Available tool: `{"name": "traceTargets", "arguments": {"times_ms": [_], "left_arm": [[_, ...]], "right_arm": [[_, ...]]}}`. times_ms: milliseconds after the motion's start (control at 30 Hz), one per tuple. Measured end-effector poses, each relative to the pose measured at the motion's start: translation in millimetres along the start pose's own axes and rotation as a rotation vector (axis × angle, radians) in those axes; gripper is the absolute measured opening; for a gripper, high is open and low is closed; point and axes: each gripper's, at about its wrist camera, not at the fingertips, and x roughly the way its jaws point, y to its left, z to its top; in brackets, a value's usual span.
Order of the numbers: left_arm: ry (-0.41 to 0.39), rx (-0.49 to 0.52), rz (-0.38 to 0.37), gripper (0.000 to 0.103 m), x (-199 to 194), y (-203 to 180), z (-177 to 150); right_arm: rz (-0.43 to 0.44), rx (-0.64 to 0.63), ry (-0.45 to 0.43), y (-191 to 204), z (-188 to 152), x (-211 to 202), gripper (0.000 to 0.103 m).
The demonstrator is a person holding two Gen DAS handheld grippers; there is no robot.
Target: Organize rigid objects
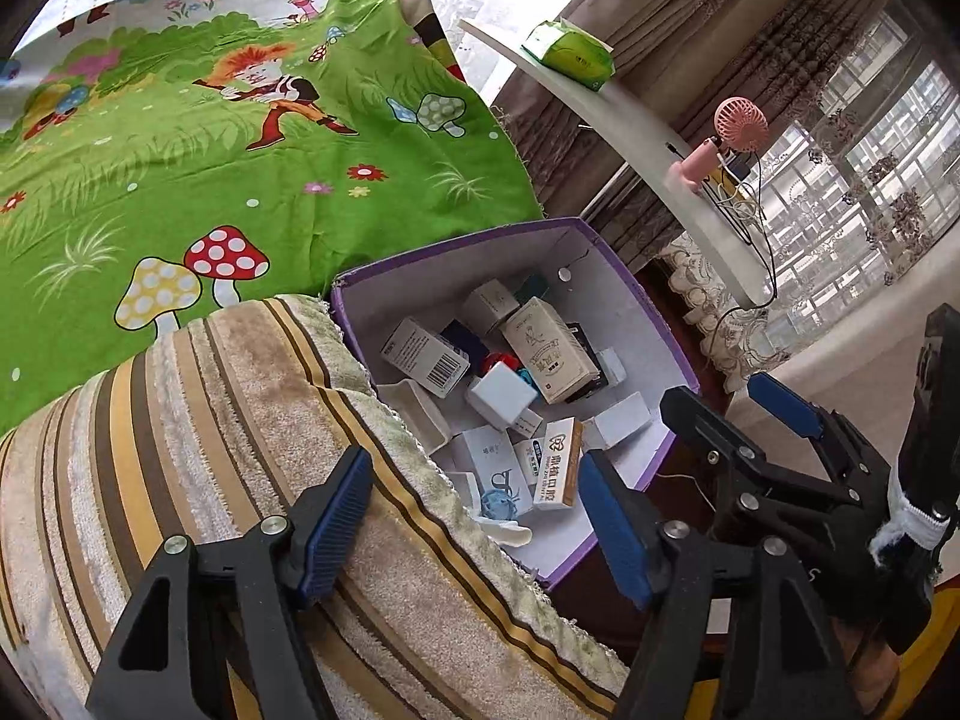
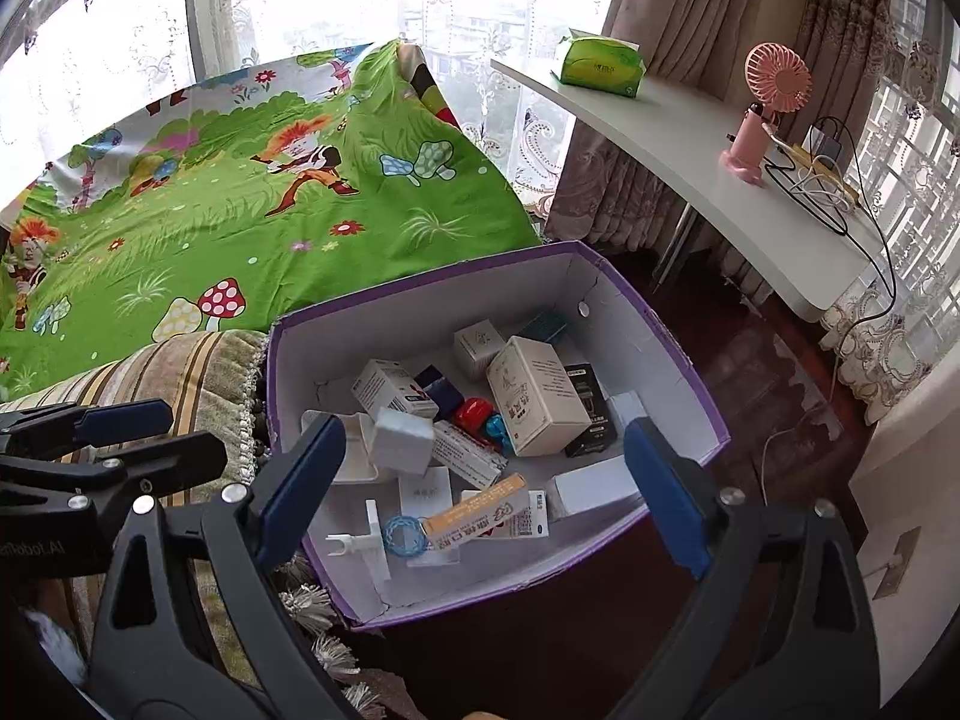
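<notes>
Orange carton (image 2: 477, 513) lies flat, seemingly pointing right; both hand-held grippers released.

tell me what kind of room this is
Probably a bedroom or living room at home: a green cartoon-print sheet over furniture, lace and brown curtains at big windows, and a white desk holding a pink desk fan.

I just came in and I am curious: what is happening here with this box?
A person holds two grippers above a purple box full of small cartons. The left gripper and right gripper are both open and hold nothing. The box stands beside a striped towel. Nothing is being grasped now.
</notes>
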Motion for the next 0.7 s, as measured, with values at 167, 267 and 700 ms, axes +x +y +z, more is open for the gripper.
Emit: {"name": "traceTargets", "arguments": {"times_ms": [167, 267, 700], "left_arm": [[-0.008, 0.018, -0.001, 0.084, -0.8, -5.2, -9.0], [0.005, 0.058, 0.03, 0.087, 4.4, -12.4, -9.5], [0.017, 0.095, 0.008, 0.102, 12.0, -18.1, -10.1]], "right_arm": [[-0.021, 0.012, 0.007, -4.0, -11.3, -9.2, 0.095], [-0.036, 0.023, 0.002, -8.6, -18.2, -12.9, 0.096], [-0.04, 0.045, 0.028, -15.7, -23.5, -5.5, 0.096]]}}
